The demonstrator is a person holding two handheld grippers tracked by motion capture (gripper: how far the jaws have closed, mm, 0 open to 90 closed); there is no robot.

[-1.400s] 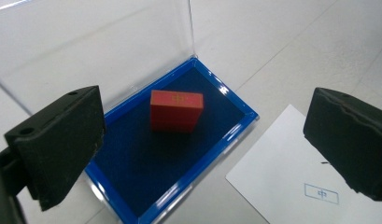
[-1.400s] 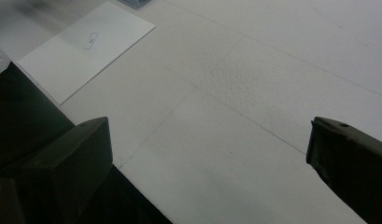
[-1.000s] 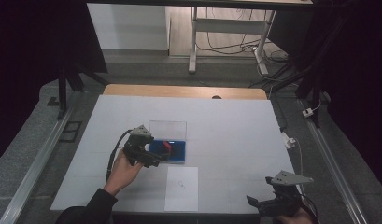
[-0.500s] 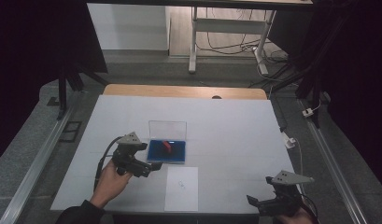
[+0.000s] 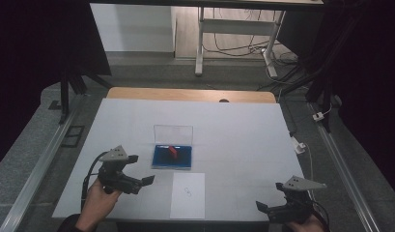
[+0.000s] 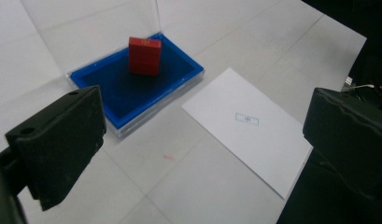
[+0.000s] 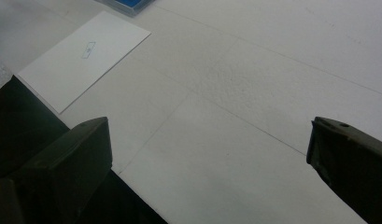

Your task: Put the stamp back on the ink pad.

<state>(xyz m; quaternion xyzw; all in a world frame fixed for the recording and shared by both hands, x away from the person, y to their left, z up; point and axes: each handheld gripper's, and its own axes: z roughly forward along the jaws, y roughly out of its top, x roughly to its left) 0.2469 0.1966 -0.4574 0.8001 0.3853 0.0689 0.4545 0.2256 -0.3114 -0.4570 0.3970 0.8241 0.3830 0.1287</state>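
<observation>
The white table top (image 5: 243, 140) is bare across most of its surface, with wide free areas to the right of centre and along the far edge, where a wooden strip (image 5: 190, 94) borders it. The left gripper (image 5: 137, 169) is held near the front-left corner, just left of the blue tray (image 5: 159, 162) and apart from it; its jaws stand wide apart with nothing between them. The right gripper (image 5: 270, 209) sits at the front-right edge, well apart from the tray, jaws likewise spread wide and empty. A white sheet (image 5: 188, 195) with a small printed mark lies flat at the front edge, just beside the tray's near side. The tray sits near the table centre, its clear lid (image 5: 173, 133) raised upright at the far side. A red block (image 6: 144, 56) stands upright inside the tray on the dark blue lining, toward the lid side, its rectangular face showing faint horizontal seams
</observation>
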